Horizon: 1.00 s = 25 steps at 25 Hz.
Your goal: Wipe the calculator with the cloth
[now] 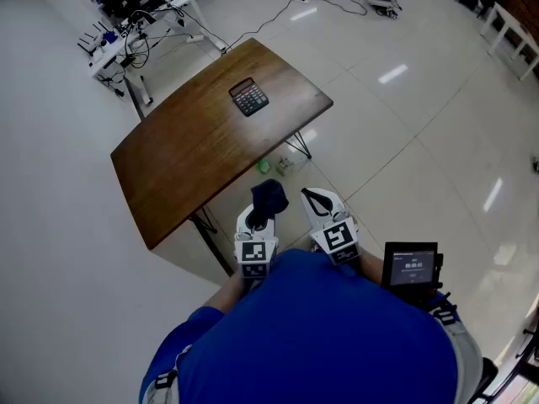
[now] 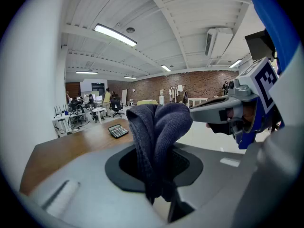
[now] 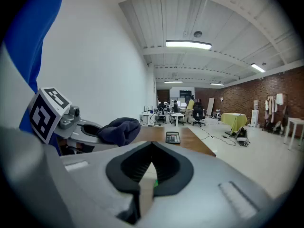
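Note:
A black calculator (image 1: 249, 97) lies on the far part of the brown wooden table (image 1: 194, 158); it also shows small in the left gripper view as the calculator (image 2: 118, 130) and in the right gripper view as the calculator (image 3: 173, 137). My left gripper (image 1: 266, 209) is held off the table's near corner, shut on a dark blue cloth (image 1: 269, 195) that bunches up between its jaws as the cloth (image 2: 159, 127). Beside it on the right, my right gripper (image 1: 314, 198) is shut with nothing in it; its black pads (image 3: 166, 167) meet at the tip. Both grippers are well short of the calculator.
The table stands on a glossy white floor, with a green object (image 1: 264, 166) beneath its near edge. Desks with cables and equipment (image 1: 126, 19) crowd the far left. A white bench (image 1: 508, 36) stands far right. A small screen device (image 1: 410, 269) sits at the person's right side.

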Each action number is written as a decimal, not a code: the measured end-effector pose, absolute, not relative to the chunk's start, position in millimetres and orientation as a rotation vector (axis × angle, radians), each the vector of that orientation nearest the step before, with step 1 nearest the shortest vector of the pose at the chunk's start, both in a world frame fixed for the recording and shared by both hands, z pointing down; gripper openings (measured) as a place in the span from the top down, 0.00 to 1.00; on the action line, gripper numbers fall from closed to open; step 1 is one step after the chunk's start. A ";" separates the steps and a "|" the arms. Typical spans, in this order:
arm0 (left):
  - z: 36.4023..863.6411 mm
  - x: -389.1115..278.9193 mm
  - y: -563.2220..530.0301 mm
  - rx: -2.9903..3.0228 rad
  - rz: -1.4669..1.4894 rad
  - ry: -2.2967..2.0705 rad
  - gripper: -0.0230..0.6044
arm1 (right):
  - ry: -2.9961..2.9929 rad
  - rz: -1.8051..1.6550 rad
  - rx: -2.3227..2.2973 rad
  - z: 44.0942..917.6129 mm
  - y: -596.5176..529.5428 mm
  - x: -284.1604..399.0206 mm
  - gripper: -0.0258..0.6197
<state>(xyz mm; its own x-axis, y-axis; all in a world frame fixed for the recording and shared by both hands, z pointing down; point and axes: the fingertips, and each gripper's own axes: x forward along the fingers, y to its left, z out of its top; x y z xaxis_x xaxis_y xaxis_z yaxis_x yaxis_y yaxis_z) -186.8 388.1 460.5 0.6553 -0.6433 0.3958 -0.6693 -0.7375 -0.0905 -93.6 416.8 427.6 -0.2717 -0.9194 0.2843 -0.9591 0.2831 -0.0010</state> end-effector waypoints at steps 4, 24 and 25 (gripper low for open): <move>458.6 -180.4 382.8 2.815 0.626 -1.106 0.82 | -2.314 0.262 1.751 429.8 415.8 -87.6 0.96; 474.3 -97.2 287.9 2.748 0.650 -1.119 0.82 | -2.323 0.302 1.706 443.8 313.7 -4.1 0.96; 473.2 -96.6 278.7 2.748 0.647 -1.120 0.82 | -2.322 0.304 1.704 442.6 304.0 -3.3 0.96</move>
